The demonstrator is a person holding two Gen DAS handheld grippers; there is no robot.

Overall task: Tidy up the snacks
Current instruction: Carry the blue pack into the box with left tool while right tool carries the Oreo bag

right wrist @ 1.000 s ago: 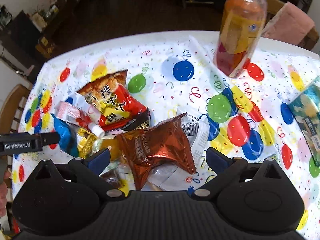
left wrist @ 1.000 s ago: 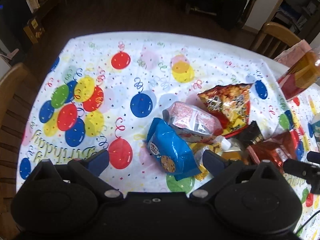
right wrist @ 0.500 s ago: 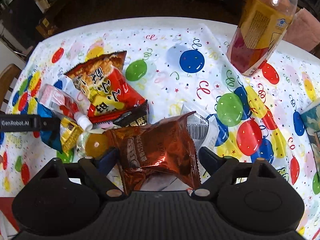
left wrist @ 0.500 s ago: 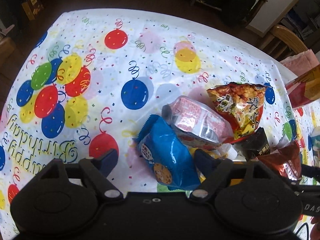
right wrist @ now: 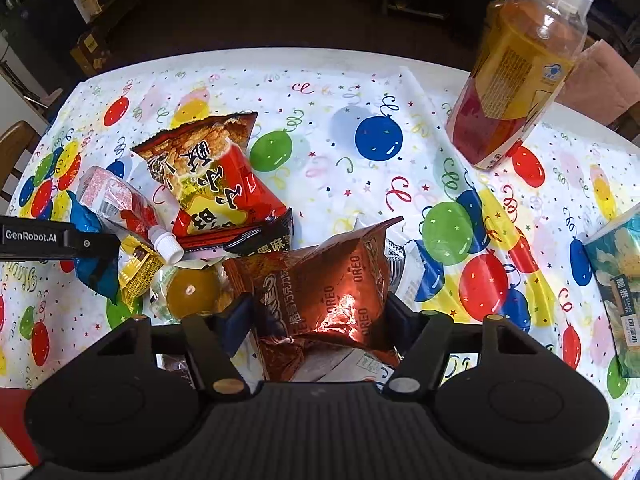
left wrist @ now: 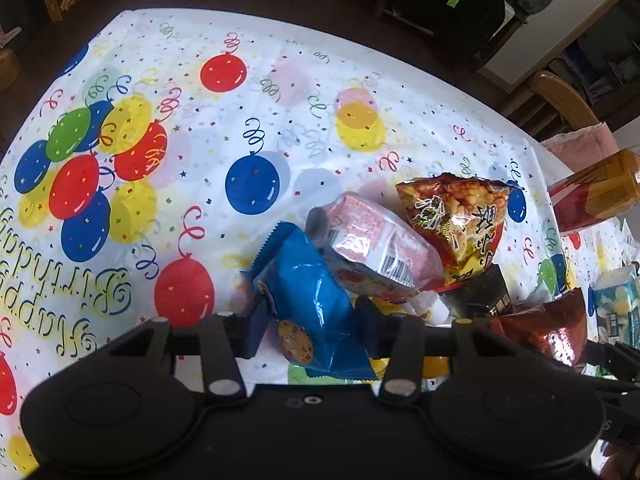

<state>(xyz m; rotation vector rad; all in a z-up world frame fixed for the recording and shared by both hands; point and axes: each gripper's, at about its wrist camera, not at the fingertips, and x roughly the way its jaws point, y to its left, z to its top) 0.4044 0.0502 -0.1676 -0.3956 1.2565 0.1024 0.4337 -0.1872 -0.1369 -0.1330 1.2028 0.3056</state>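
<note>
A pile of snacks lies on the balloon-print tablecloth (left wrist: 280, 92). My left gripper (left wrist: 312, 324) has its fingers pressed on both sides of a blue cookie packet (left wrist: 312, 292) at the pile's left edge; that gripper also shows in the right wrist view (right wrist: 96, 256). A pink-white pouch (left wrist: 376, 244) with a white cap leans on the blue packet. My right gripper (right wrist: 320, 318) is shut on a shiny brown Oreo packet (right wrist: 332, 284). A red-yellow chip bag (right wrist: 212, 184), a black packet (right wrist: 264, 240) and an orange jelly cup (right wrist: 192, 292) lie between the two.
A tall orange drink bottle (right wrist: 516, 68) stands at the back right. A teal box (right wrist: 624, 276) lies at the right edge. Wooden chairs (left wrist: 560, 96) and a pink cloth (right wrist: 600, 80) border the table's far side. White packaging (right wrist: 400, 268) lies under the Oreo packet.
Both grippers moved down and forward onto the pile. The left fingers narrowed around the blue cookie packet and the right fingers narrowed around the Oreo packet.
</note>
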